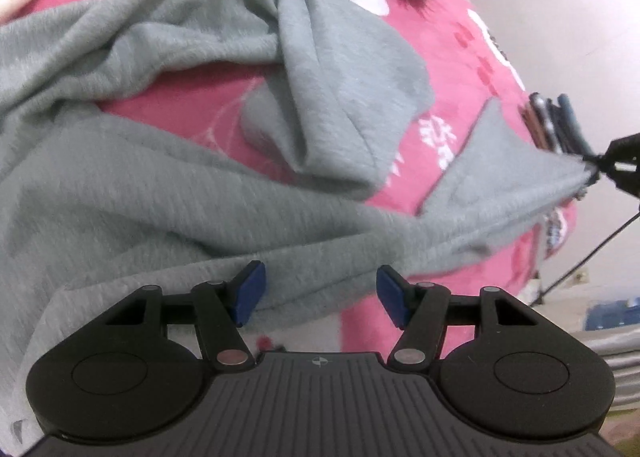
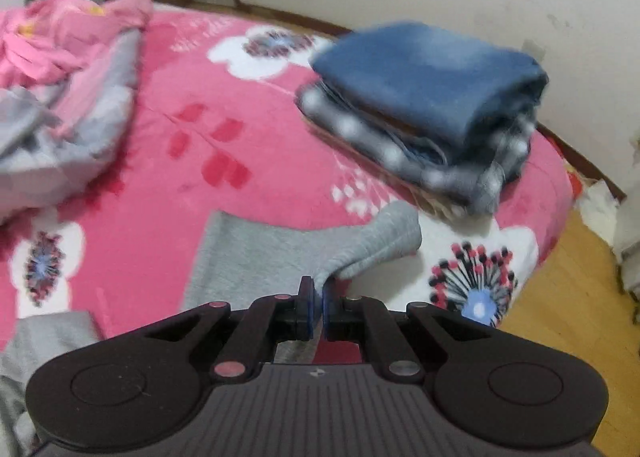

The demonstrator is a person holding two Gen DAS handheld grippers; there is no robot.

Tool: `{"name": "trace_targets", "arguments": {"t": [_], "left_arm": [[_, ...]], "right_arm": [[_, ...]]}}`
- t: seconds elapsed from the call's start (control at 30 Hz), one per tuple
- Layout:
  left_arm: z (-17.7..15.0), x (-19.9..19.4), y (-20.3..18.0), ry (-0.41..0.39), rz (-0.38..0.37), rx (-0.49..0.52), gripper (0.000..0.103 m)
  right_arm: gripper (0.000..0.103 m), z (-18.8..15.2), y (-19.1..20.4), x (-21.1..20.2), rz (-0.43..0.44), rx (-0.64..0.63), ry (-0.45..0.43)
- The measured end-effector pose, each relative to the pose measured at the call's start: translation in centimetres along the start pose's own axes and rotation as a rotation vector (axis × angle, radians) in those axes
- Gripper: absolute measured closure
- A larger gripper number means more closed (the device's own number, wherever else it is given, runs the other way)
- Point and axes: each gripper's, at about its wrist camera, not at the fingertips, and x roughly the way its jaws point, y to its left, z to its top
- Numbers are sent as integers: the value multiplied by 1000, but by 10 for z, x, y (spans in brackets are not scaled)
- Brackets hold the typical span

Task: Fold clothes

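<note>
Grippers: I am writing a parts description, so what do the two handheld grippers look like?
Both the left gripper and the right gripper look alike: black linkage arms with silver pivot pins, blue finger pads, two round black housings and a ribbed dark grey body bearing a small crosshair mark.

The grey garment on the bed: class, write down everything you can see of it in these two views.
The grey garment is a soft, ribbed-looking knit, unfolded and rumpled, spread across the pink floral blanket. A twisted sleeve-like part bunches at its middle. One corner is pulled taut, pinched in the shut right gripper. The left gripper hangs open over its near edge, not gripping it. A folded stack lies beyond it; whether they touch is unclear.
</note>
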Motion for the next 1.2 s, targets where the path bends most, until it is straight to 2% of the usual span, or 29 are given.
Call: {"name": "trace_targets", "arguments": {"t": [0.13,0.2,0.3,0.33,0.37,0.43,0.5,0.6,0.63,0.73,0.77,0.8,0.83,0.9,1.0,1.07,1.17,1.2], "left_arm": [[-9,-17,-8,-4,-99,-22,42],[-17,-22,-9,2,-129,-36,42],[-29,-20,-5,24,-133,-60,41],[-31,-20,-2,32,-127,-74,41],[-34,-20,2,40,-120,-89,41],[-39,-21,10,47,-110,-118,42],[-40,-28,18,24,-99,-132,41],[-39,-43,28,-19,-82,-152,42],[-38,-47,31,-35,-77,-157,41],[-29,-52,39,-91,-29,-175,42],[-26,-53,40,-108,-8,-183,41],[-21,-53,45,-130,14,-204,41],[-18,-53,49,-145,28,-229,41],[-13,-51,58,-174,57,-280,42],[-8,-46,67,-202,117,-311,42],[-8,-42,70,-210,164,-305,41],[-8,-34,70,-214,195,-309,41],[-9,-31,70,-213,205,-310,41]], "right_arm": [[98,20,10,-46,29,-94,-95],[98,25,5,-48,13,-122,-107],[97,7,-20,-21,-69,-120,6],[95,-3,-32,-6,-117,-121,69],[88,-15,-44,11,-183,-124,141],[85,-38,-69,39,-312,-116,267],[85,-52,-81,37,-366,-66,263],[85,-54,-50,17,-279,-105,186],[85,-52,-30,13,-217,-146,170],[81,-60,60,7,40,-356,158],[72,-63,91,6,129,-429,157],[58,-72,122,4,219,-510,160],[53,-89,152,2,308,-603,165],[49,-126,202,-2,450,-797,165],[39,-184,248,1,530,-1071,134],[38,-216,264,9,553,-1218,110],[37,-244,273,34,528,-1367,63],[40,-252,275,43,515,-1413,47]]}}
